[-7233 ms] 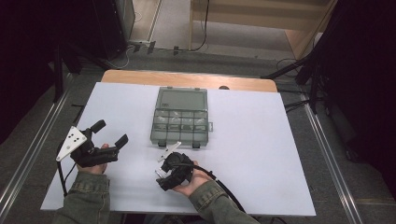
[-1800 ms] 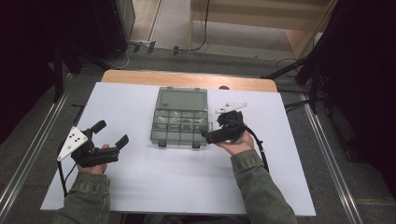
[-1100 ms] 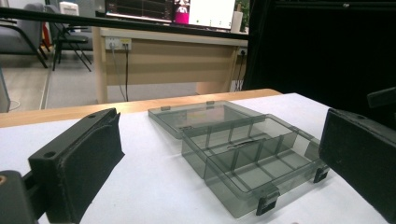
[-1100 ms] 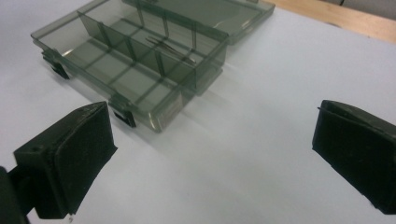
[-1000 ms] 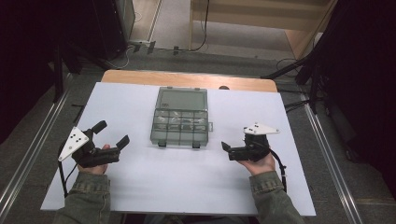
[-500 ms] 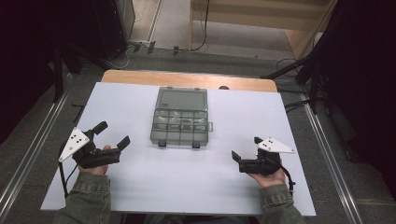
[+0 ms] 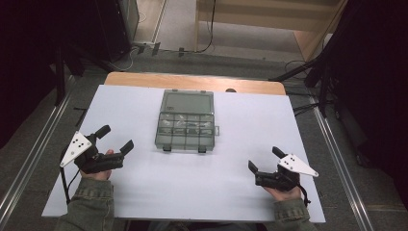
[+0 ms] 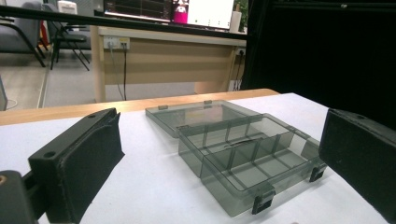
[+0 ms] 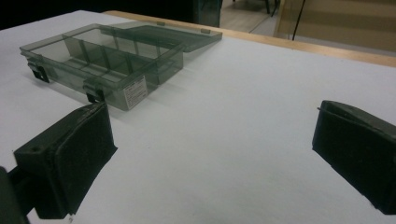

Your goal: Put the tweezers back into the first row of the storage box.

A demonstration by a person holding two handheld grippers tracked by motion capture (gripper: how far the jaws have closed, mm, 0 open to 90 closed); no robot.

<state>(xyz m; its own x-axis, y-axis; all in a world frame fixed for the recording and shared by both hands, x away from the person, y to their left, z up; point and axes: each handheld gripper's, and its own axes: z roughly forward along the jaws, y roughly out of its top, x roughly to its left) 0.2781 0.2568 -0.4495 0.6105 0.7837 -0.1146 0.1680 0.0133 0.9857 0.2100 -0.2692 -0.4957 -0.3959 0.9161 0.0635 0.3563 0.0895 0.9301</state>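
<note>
1. The box (image 7: 185, 126) is a smoky see-through plastic organiser with its lid (image 7: 187, 101) swung fully open and lying flat on the worktop (image 7: 202, 187) behind the tray. It sits ahead of both grippers, between them and well apart from each.

2. The left gripper (image 7: 113, 143) rests on the worktop with its fingers (image 8: 79, 163) spread wide and nothing between them. In the left gripper view the box lies ahead in the gap between the two fingers, but well beyond their tips.

3. The right gripper (image 7: 264, 161) is likewise wide open and empty. In the right gripper view the box stands beyond and off to the side of the left-hand finger (image 9: 70, 158).

4. The box looks light and stiff, with thin walls and thin dividers (image 8: 243, 149) that would likely flex or crack under a hard squeeze. Its smooth plastic is probably slippery against the worktop, so a push could slide it rather than tip it.

5. The compartments look empty from here, though small clear contents cannot be ruled out.

6. Good holds appear to be the tray's side wall (image 9: 140, 86), pinched from above, or the free edge of the lid for closing. The two dark latches (image 7: 202, 150) on the near edge are small and better pressed than gripped.
</note>
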